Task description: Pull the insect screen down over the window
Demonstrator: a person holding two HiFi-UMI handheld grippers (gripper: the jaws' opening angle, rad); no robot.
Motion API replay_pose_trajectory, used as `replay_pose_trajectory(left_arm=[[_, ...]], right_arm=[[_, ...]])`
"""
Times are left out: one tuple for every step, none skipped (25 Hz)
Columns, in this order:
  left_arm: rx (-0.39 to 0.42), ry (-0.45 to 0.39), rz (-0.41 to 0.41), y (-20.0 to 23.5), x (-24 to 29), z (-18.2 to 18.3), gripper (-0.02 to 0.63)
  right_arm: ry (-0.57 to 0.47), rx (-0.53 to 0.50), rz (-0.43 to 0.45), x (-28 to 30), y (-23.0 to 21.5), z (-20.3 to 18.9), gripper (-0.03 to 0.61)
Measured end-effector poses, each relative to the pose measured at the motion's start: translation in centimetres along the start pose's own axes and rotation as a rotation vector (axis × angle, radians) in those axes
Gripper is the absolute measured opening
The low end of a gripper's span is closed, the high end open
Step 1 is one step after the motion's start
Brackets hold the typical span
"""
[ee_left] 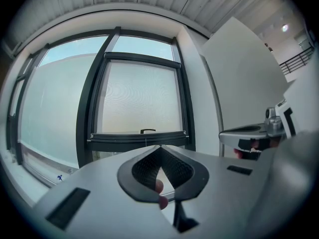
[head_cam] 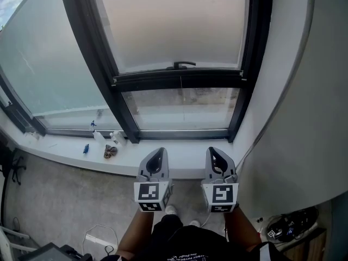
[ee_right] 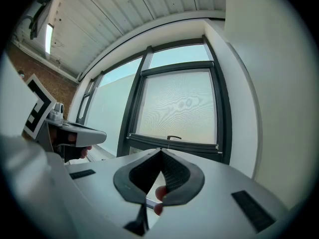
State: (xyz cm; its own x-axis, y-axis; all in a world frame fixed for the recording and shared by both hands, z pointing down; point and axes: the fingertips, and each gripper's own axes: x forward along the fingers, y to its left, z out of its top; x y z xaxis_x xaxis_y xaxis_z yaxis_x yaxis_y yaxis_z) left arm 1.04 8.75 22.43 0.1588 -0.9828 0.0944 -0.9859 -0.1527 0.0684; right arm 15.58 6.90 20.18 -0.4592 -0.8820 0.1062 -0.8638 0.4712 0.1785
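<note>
In front of the window sill [head_cam: 65,145], the left gripper [head_cam: 157,153] and right gripper [head_cam: 216,152] point side by side, each clenched on nothing. The insect screen [head_cam: 174,26] covers the upper window; its bottom bar [head_cam: 179,76], bearing a handle [head_cam: 184,64], hangs above a clear strip of glass.

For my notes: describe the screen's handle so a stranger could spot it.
Look at the window by the white wall. Its insect screen ends in a dark crossbar. The handle is the small black loop at its middle, alone sticking out.
</note>
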Motion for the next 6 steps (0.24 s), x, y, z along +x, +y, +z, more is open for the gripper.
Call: replay_pose_trajectory(left_arm=[[0.002, 0.001, -0.001, -0.13, 0.03, -0.13, 0.003], [0.005, 0.002, -0.004, -0.25, 0.12, -0.2, 0.003], [0.008, 0.002, -0.006, -0.35, 0.24, -0.23, 0.003], [0.011, 0.001, -0.009, -0.43, 0.38, -0.24, 0.003], [0.013, 0.001, -0.012, -0.49, 0.53, -0.25, 0.003], [0.016, 0.001, -0.015, -0.54, 0.67, -0.26, 0.003]], right_arm=[[0.002, 0.001, -0.001, -0.04, -0.09, -0.2, 0.003], [0.003, 0.001, -0.003, -0.02, -0.21, -0.33, 0.003], [0.002, 0.002, -0.004, 0.05, -0.34, -0.38, 0.003], [0.0, 0.002, -0.006, 0.14, -0.43, -0.4, 0.003], [-0.001, 0.003, -0.007, 0.24, -0.51, -0.4, 0.003], [-0.003, 0.003, -0.008, 0.35, -0.56, -0.4, 0.003]])
